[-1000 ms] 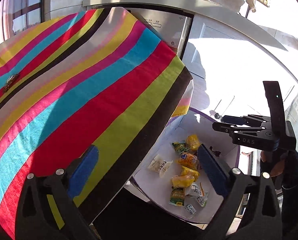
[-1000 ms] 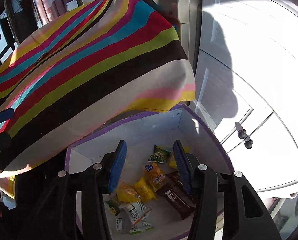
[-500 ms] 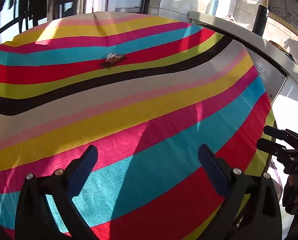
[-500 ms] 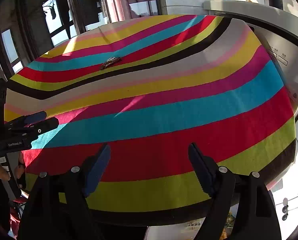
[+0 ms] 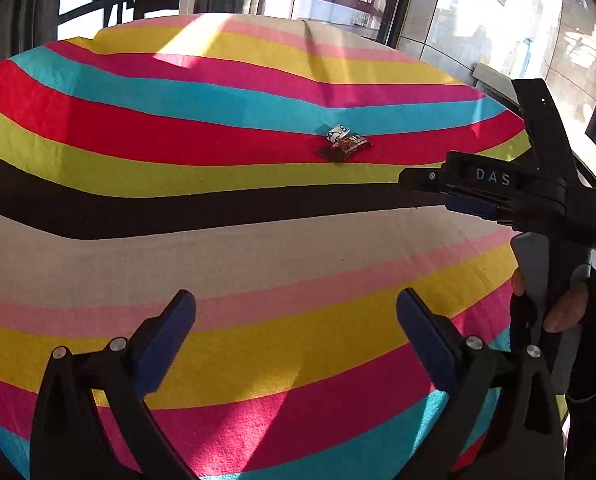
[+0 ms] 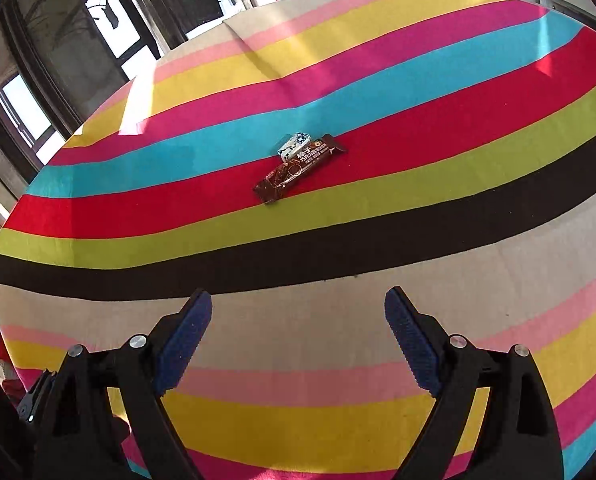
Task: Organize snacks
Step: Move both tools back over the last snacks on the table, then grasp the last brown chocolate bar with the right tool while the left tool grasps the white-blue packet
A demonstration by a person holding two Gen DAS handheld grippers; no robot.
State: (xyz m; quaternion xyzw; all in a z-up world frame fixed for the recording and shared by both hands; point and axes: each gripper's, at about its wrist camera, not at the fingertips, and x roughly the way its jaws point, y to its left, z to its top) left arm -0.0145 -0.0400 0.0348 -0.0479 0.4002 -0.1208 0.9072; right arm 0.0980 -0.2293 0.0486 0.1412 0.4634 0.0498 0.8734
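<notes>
1. Right tool (image 6: 298, 320): jaws opening, spread wide, nothing between the blue pads (image 6: 184, 340); angled down over the cream stripe of the striped cloth (image 6: 377, 240) covering the surface.
2. Left tool (image 5: 296, 320): jaws wide apart, empty, above the pink and yellow stripes near the surface's near edge.
3. Seen from the left wrist view: right tool (image 5: 421, 184) at the surface's right edge, held by a hand (image 5: 557, 300), reaching over the black stripe.
4. Brown snack bar (image 6: 299, 168): flat on the red stripe, mid-surface, well beyond both tools, lying slantwise.
5. Small white-and-blue candy (image 6: 294, 145): touching the bar's far side, at the red and blue stripe border.
6. Beyond the far edge: windows, dark frames.
</notes>
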